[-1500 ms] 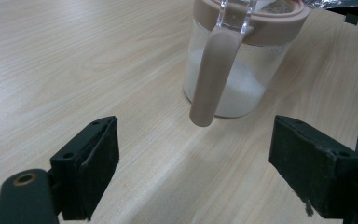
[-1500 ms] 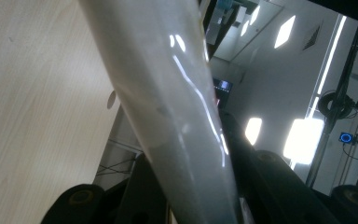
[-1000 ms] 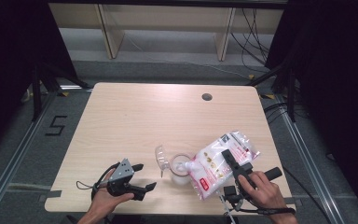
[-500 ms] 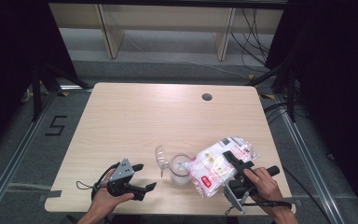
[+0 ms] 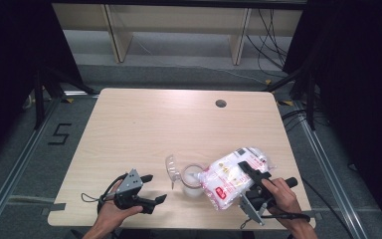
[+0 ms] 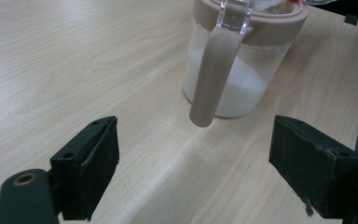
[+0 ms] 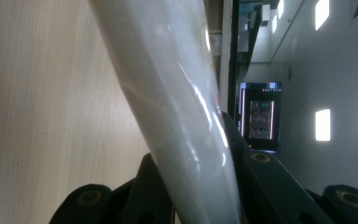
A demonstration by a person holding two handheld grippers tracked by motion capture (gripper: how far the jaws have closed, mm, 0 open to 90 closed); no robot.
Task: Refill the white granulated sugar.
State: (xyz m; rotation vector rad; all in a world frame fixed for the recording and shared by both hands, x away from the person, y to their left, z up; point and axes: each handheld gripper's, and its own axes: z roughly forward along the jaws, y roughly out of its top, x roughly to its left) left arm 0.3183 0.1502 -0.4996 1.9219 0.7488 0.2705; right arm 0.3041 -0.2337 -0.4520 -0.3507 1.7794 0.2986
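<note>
Low and right of centre in the high view, the right claw (image 5: 249, 175) clamps a bag (image 5: 231, 177), tipped over the jar (image 5: 191, 180) on the bench (image 5: 179, 124). The left claw (image 5: 151, 189), lower left, stands apart, empty.

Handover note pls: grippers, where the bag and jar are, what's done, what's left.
Right gripper: shut on the bag, holding it tilted with its low end over the jar.
Left gripper: open, holding nothing, resting on the table left of the jar, jaws pointed at the jar's handle.
Jar: near the front edge, its clear lid flipped open to the left.
Done: jar about half full of white grains.
Left: probably finish pouring, set the bag down, close the lid.
</note>
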